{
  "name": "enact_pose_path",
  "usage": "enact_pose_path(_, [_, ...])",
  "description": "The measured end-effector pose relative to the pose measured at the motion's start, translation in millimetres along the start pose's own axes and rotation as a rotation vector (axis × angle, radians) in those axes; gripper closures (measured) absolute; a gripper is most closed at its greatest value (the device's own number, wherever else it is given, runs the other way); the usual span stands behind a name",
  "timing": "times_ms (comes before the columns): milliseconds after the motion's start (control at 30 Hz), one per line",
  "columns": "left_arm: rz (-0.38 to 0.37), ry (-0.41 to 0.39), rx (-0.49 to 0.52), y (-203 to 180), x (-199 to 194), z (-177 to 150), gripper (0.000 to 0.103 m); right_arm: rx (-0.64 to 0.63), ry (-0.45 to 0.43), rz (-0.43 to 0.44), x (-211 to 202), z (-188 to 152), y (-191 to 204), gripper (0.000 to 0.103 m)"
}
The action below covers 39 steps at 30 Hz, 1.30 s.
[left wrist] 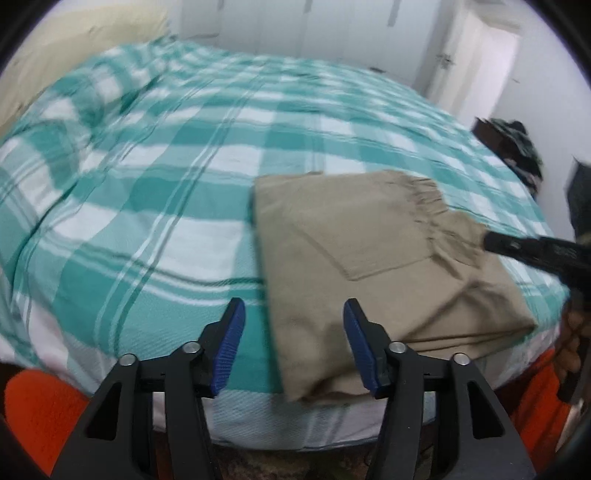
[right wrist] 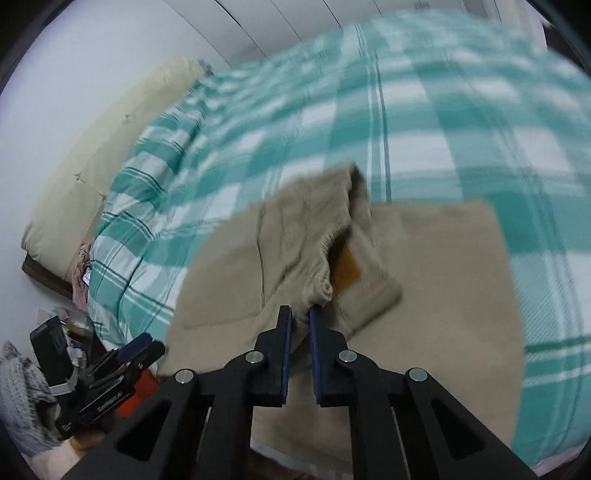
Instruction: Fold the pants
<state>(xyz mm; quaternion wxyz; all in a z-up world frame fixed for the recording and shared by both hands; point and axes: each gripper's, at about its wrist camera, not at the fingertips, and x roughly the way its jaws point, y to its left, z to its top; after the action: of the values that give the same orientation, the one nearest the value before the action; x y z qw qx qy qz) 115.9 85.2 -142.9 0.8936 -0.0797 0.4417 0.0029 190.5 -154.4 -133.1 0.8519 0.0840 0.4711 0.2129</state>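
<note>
Folded beige pants (left wrist: 369, 240) lie near the front right edge of a bed with a teal and white checked cover (left wrist: 166, 184). My left gripper (left wrist: 293, 314) hovers open over the pants' near left edge, its blue pads (left wrist: 231, 343) clear of the cloth. The right gripper (left wrist: 495, 240) comes in from the right at the gathered elastic waistband. In the right wrist view, the right gripper (right wrist: 300, 314) is shut on that waistband of the pants (right wrist: 295, 240), lifted slightly, with an orange label (right wrist: 347, 266) showing. The left gripper (right wrist: 153, 345) shows at lower left.
A cream pillow (left wrist: 74, 37) lies at the bed's far left. White wardrobe doors (left wrist: 295, 26) stand behind the bed. Dark clutter (left wrist: 517, 147) sits off the bed's right side. Orange fabric (left wrist: 37, 406) shows at the near edge. Grey cloth and small items (right wrist: 22, 387) lie beside the bed.
</note>
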Motion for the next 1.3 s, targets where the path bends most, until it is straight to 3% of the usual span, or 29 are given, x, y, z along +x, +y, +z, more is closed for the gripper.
enact_pose_path(100, [0.0, 0.057, 0.067, -17, 18, -4, 0.041, -0.053, 0.01, -0.089, 9, 3, -7, 0.095])
enact_pose_path(200, [0.012, 0.069, 0.082, -22, 25, -8, 0.041, 0.03, 0.034, -0.032, 17, 3, -29, 0.095])
enact_pose_path(267, [-0.004, 0.068, 0.066, -19, 24, -7, 0.04, 0.114, 0.017, 0.024, 9, 0, -42, 0.082])
enact_pose_path(333, [-0.012, 0.072, 0.048, -16, 26, -6, 0.04, 0.159, 0.008, 0.062, 2, -1, -51, 0.042])
enact_pose_path(367, [-0.014, 0.074, 0.042, -16, 27, -6, 0.04, 0.175, 0.012, 0.087, 2, -1, -54, 0.039])
enact_pose_path(467, [-0.006, 0.071, 0.049, -17, 27, -7, 0.039, 0.175, 0.068, 0.132, 14, 3, -53, 0.039])
enact_pose_path(567, [-0.003, 0.068, 0.057, -18, 28, -8, 0.038, 0.134, 0.141, 0.083, 35, 6, -50, 0.04])
enact_pose_path(667, [-0.011, 0.073, 0.046, -14, 28, -9, 0.037, 0.189, 0.115, 0.096, 45, 14, -60, 0.041])
enact_pose_path(700, [-0.017, 0.078, 0.038, -12, 27, -9, 0.037, 0.218, 0.105, 0.112, 46, 15, -63, 0.057])
enact_pose_path(767, [-0.03, 0.087, 0.01, -5, 21, -4, 0.037, 0.253, 0.096, 0.154, 48, 17, -67, 0.071])
enact_pose_path(800, [-0.031, 0.081, -0.011, 0, 16, -1, 0.037, 0.243, 0.084, 0.161, 44, 18, -64, 0.079])
enact_pose_path(833, [-0.041, 0.065, -0.038, 7, 8, 2, 0.036, 0.229, 0.074, 0.173, 38, 20, -60, 0.081])
enact_pose_path(900, [-0.067, 0.021, -0.107, 26, -8, 10, 0.029, 0.217, 0.042, 0.204, 21, 23, -50, 0.082])
enact_pose_path(1000, [-0.068, -0.034, -0.182, 51, -30, 18, 0.028, 0.215, -0.03, 0.266, -17, 33, -36, 0.082])
enact_pose_path(1133, [-0.046, -0.045, -0.177, 63, -44, 11, 0.025, 0.254, -0.108, 0.262, -60, 33, -39, 0.082])
enact_pose_path(1233, [-0.038, -0.002, -0.139, 58, -38, -3, 0.024, 0.331, -0.158, 0.21, -84, 8, -69, 0.082])
enact_pose_path(1300, [-0.028, 0.035, -0.109, 51, -29, -11, 0.024, 0.396, -0.14, 0.158, -81, -16, -95, 0.082])
